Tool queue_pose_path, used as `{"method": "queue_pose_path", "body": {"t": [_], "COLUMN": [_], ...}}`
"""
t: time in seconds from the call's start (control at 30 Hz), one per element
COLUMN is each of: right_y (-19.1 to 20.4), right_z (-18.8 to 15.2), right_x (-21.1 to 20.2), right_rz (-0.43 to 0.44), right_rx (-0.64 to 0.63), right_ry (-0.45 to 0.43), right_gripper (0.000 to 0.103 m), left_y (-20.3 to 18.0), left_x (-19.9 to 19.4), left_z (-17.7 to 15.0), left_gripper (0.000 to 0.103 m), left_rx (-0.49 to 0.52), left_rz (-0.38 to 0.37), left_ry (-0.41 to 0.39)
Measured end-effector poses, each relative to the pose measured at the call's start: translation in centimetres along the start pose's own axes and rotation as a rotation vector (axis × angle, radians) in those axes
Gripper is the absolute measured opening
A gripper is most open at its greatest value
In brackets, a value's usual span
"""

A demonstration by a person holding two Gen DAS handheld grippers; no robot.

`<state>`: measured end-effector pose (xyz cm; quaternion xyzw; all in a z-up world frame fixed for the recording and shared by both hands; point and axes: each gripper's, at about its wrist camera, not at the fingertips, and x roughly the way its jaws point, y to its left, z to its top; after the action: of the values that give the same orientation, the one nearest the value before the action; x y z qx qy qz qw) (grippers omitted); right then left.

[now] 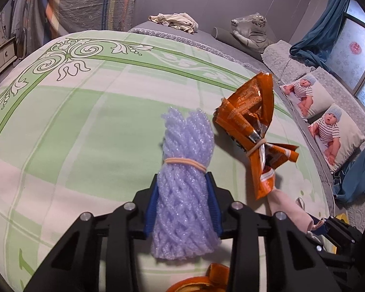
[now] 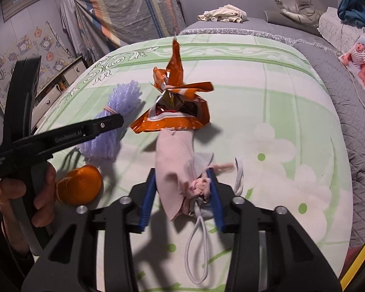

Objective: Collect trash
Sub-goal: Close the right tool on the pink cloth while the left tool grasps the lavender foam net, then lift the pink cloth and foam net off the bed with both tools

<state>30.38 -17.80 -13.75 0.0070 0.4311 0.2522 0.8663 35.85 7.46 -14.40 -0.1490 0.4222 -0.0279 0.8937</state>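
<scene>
On green-and-white patterned bedspread (image 1: 85, 126): several pieces of trash, close together.

Left gripper (image 1: 182, 204): blue pads pressed against both sides of purple foam net bundle (image 1: 185, 170), which is bound mid-length by a tan rubber band (image 1: 185, 162). Bundle lying lengthwise between the pads, far end fanned out, near end past the pads toward camera. Pinched.

Right gripper (image 2: 182, 194): blue pads closed on pink face mask (image 2: 177, 168), crumpled and knotted. Right pad touching the knotted part, left pad against the folded cloth. White ear loop (image 2: 194, 243) trailing near, across the bedspread.

Orange snack wrapper (image 2: 175, 107): just far of the mask, touching its far end; right of the foam bundle; tied at the waist with a band, ends flared. Not gripped.

Orange peel (image 2: 80, 185): near left, on the bedspread, just beside the hand (image 2: 24, 194) on the left gripper's handle.

Far edge of bed: crumpled cream cloth (image 1: 175, 20), wrapped tiger plush (image 1: 253, 29). Right: two baby-print pillows (image 1: 309, 95).
</scene>
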Motion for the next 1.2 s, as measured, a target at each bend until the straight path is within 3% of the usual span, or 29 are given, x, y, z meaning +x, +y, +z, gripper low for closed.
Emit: {"method": "queue_pose_path", "body": {"t": [0.2, 0.5, 0.9, 1.2], "right_y": [0.4, 0.7, 1.7, 2.3], "right_z": [-0.1, -0.2, -1.6, -2.6], "right_x": [-0.8, -4.5, -10.6, -13.6], "right_rz": [-0.009, 0.014, 0.046, 0.062], "right_rx": [0.003, 0.025, 0.023, 0.026], "right_ry": [-0.029, -0.073, -0.141, -0.181], "right_gripper": [0.028, 0.027, 0.027, 0.027], "left_y": [0.1, -0.6, -0.7, -1.9], "left_x": [-1.0, -5.2, -12.9, -16.5], "left_z": [0.1, 0.2, -1.8, -3.1], "left_gripper": [0.028, 0.028, 0.028, 0.028], "left_rx": [-0.014, -0.016, 0.012, 0.036], "left_rz": [-0.017, -0.054, -0.054, -0.071], "left_ry": [-0.012, -0.079, -0.212, -0.272]}}
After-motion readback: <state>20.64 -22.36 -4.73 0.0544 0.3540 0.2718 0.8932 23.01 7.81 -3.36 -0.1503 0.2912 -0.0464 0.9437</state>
